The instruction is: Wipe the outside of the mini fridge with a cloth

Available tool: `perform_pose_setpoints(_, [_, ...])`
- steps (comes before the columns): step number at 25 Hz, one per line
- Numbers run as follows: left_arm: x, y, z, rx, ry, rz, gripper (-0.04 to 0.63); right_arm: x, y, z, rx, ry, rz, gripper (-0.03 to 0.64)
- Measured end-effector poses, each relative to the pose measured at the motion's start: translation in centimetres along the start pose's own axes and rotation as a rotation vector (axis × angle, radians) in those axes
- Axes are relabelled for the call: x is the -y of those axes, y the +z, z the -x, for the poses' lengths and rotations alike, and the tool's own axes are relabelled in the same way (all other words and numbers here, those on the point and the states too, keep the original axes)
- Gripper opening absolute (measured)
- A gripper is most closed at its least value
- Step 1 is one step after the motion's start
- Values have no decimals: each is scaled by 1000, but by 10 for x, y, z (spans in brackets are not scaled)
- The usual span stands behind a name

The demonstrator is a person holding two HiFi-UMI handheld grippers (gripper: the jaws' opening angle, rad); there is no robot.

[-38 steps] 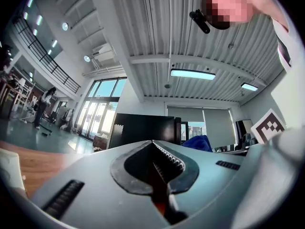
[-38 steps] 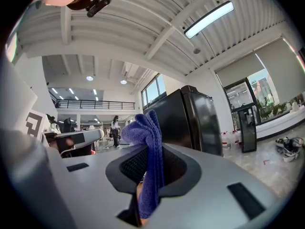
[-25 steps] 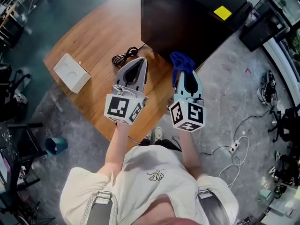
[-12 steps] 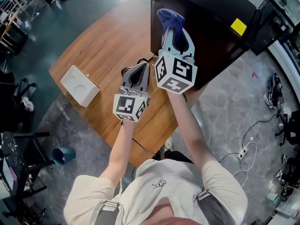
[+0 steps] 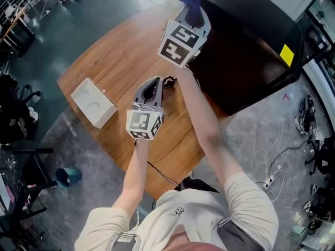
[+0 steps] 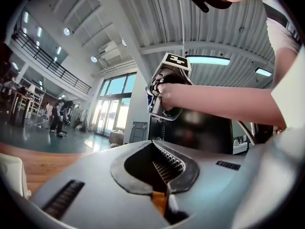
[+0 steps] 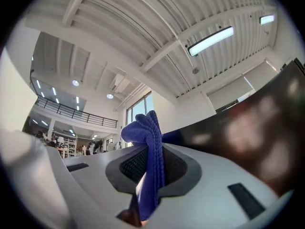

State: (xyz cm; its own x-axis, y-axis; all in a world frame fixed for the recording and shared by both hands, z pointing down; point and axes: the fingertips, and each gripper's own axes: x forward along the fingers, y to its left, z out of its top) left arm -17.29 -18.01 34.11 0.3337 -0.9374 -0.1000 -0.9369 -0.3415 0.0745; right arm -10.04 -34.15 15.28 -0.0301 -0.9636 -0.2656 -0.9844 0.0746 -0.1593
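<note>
Soft, even daylight fills the hall in the head view, laying a dull sheen on the top of the black mini fridge [image 5: 246,51] and only faint shadows on the wooden table [image 5: 120,61] beside it. Both gripper views bow hard at the edges and fall off into dark round borders (fisheye lenses). Above the fridge, ceiling strip lights [image 7: 211,40] burn white; tall windows [image 6: 114,104] to its left glow pale. The fridge's side shows smeared, hazy reflections, while the blue cloth [image 7: 150,161] near the lens is sharp.
</note>
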Motion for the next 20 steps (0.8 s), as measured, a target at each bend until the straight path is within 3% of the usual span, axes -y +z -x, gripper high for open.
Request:
perform_pose_setpoints(12, [-15, -11, 4, -16, 29, 19, 5, 2, 0, -10, 1, -94, 141, 61])
perform_pose_setpoints(20, [-5, -15, 6, -19, 25, 37, 5, 43, 13, 21, 24, -187, 191, 61])
